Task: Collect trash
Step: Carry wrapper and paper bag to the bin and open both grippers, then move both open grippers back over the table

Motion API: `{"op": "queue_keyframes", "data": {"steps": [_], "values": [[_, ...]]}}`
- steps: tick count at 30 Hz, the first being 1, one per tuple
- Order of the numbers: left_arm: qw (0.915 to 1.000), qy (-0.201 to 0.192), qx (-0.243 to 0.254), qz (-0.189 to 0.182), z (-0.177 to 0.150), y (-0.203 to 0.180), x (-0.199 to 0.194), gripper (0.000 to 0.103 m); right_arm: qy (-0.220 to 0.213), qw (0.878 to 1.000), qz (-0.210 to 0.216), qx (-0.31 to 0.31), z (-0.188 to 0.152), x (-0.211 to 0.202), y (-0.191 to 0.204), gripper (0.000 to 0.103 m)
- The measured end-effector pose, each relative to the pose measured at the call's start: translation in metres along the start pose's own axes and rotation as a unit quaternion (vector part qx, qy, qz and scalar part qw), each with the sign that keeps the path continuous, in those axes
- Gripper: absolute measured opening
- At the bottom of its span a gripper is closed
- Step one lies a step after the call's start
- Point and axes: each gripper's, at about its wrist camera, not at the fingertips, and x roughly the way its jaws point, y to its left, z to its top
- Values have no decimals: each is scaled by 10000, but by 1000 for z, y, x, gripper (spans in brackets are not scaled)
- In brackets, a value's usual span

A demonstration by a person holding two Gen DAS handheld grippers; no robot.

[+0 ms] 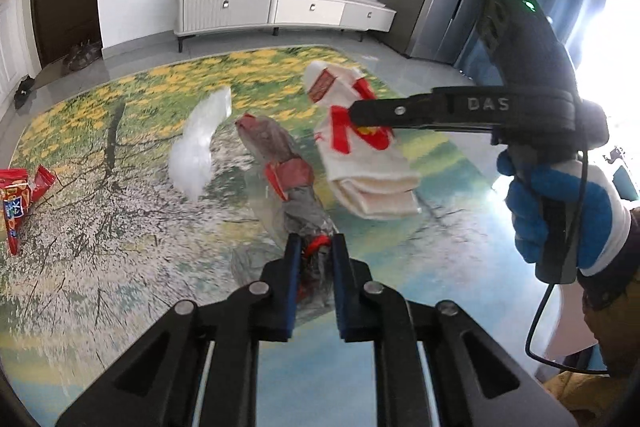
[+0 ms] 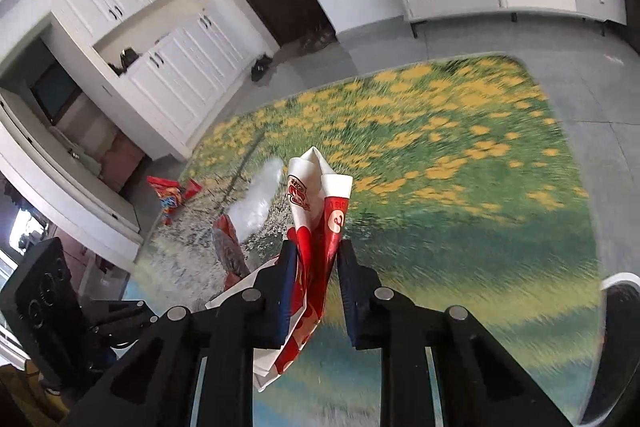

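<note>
My left gripper (image 1: 316, 247) is shut on a clear and grey plastic bag (image 1: 288, 171) with red parts, held up above the rug. A crumpled clear plastic piece (image 1: 198, 147) hangs at the bag's left. My right gripper (image 2: 318, 251) is shut on a white and red paper wrapper (image 2: 316, 211). In the left wrist view the right gripper (image 1: 356, 117) comes in from the right and holds the same wrapper (image 1: 360, 163) just right of the bag. The bag (image 2: 230, 251) and the clear plastic (image 2: 258, 203) show left of the wrapper in the right wrist view.
A red snack packet (image 1: 18, 199) lies on the flowered rug (image 1: 100, 227) at the far left; it also shows in the right wrist view (image 2: 172, 197). A white TV cabinet (image 1: 280, 9) stands against the far wall. White cupboards (image 2: 152, 39) line the left side.
</note>
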Motion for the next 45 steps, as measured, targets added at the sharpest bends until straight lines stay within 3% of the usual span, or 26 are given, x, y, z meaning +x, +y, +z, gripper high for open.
{"op": "queue_keyframes", "data": {"steps": [7, 15, 20, 26, 29, 31, 36, 40, 45], "values": [[9989, -290, 232, -295, 26, -51, -29, 13, -703, 9965, -434, -103, -14, -93, -14, 20], [9914, -73, 710, -1100, 80, -156, 8, 13, -1201, 9761, -1795, 233, -47, -199, -100, 20], [9831, 496, 751, -1592, 109, -224, 76, 14, -997, 9601, -2521, 687, -72, -211, -168, 20], [9728, 1096, 285, -2018, 128, -265, 151, 15, -564, 9500, -2800, 1265, -98, -190, -238, 23], [9683, 1322, 110, -2116, 136, -276, 181, 28, -470, 9452, -2865, 1492, -104, -179, -263, 24], [9687, 1326, 92, -2096, 142, -280, 192, 41, -431, 9420, -2937, 1567, -104, -173, -269, 36], [9692, 1157, 160, -2170, 148, -274, 179, 42, -609, 9392, -2924, 1693, -114, -186, -270, 51], [9777, 696, 269, -1965, 149, -266, 145, 42, -1021, 9364, -2946, 1609, -107, -214, -247, 74], [9875, -172, 384, -1522, 146, -241, 82, 42, -1759, 9312, -2941, 1243, -92, -259, -190, 94]]}}
